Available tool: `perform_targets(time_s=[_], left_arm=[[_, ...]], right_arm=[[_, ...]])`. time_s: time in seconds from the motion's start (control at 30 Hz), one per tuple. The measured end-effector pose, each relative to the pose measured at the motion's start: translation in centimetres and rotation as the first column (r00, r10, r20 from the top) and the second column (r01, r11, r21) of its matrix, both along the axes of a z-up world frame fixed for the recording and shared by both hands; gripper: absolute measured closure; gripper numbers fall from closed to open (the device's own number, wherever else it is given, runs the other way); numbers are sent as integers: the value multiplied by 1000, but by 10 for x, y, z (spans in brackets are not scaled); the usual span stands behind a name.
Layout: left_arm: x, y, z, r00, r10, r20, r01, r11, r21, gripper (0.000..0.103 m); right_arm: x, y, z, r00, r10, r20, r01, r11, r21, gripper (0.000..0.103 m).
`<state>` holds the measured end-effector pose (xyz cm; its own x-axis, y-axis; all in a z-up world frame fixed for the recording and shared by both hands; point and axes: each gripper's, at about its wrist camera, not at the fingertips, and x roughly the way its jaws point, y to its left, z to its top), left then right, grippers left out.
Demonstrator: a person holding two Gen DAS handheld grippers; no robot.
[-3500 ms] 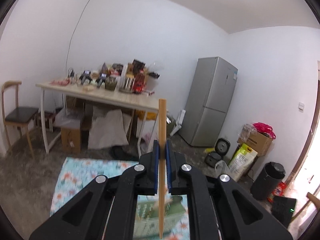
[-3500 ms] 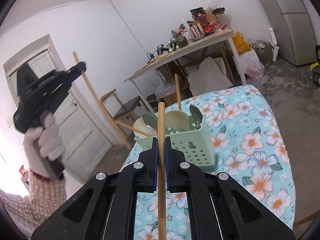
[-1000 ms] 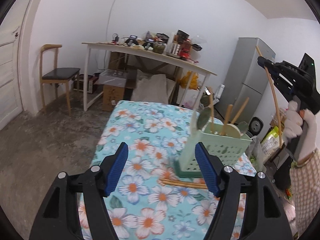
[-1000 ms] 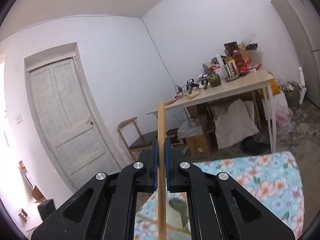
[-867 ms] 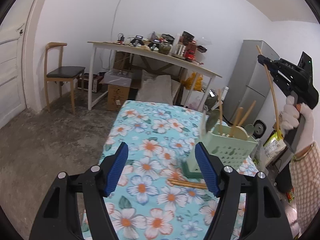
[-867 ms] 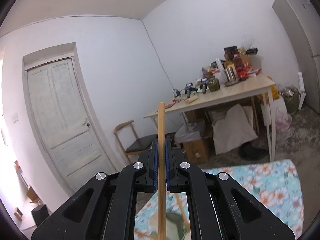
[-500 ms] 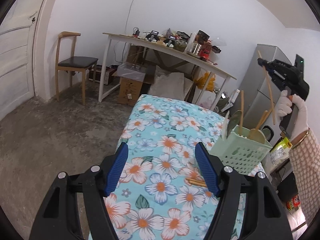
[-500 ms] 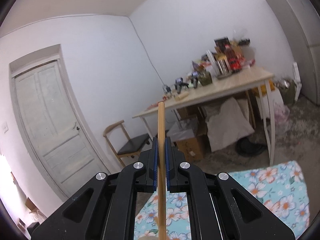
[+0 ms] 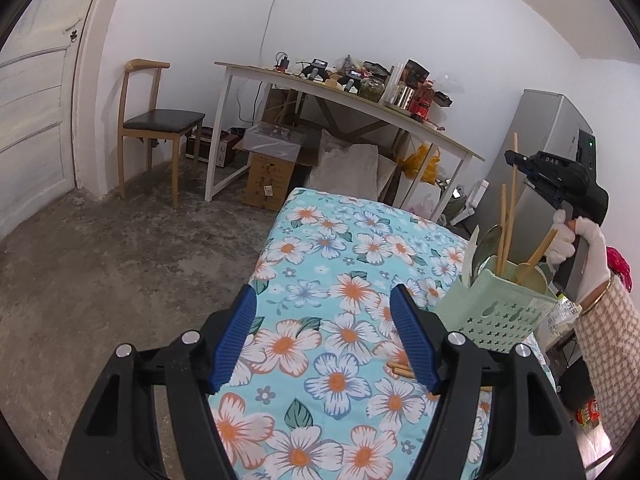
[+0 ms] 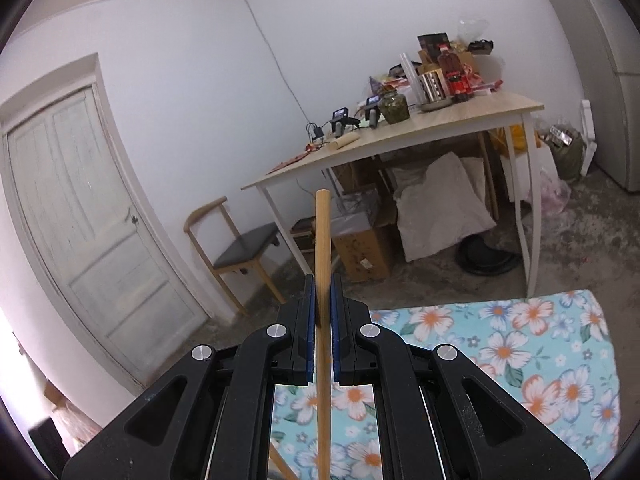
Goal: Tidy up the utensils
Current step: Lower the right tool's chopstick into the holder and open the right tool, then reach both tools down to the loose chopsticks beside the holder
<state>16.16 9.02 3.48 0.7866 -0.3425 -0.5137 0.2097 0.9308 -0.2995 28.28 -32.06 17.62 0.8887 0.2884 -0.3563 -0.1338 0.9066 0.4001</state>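
Right claw (image 10: pixel 323 316) clamped on upright chopstick (image 10: pixel 322 264), above green holder (image 9: pixel 496 316) at desk's (image 9: pixel 320 256) right edge. Left claw (image 9: pixel 323 340) wide open, empty. Best lowered vertically, released only once seated.

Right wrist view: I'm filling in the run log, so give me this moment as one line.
left gripper: open, empty | right gripper: shut on chopstick, upright over green holder | loose chopsticks: on floral cloth
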Motion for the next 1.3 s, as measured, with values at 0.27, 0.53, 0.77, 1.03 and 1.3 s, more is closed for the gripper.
perform_targets(time_s=[0.27,0.53,0.77,1.03,1.3], left_arm=[[-2,-3,2,1000,-19,11,19,1000,-9,36],[-10,-11,6,999,-45,17,45,999,-7,36],[-19,-26,10,995,-99,16,98,995,18,36],[-27,-72,-2,985,-165,-47,170,975,142,36],[-33,-120,-35,970,-178,-168,222,928,300,36]], right_arm=[[-24,11,11,1000,21,6,-20,990,-143,98],[-72,34,22,998,58,28,-46,943,-329,75],[-137,17,36,996,34,79,-11,959,-282,72],[-210,-4,4,1000,28,15,-25,989,-148,71],[-180,23,-95,946,118,-301,-188,958,-216,65]])
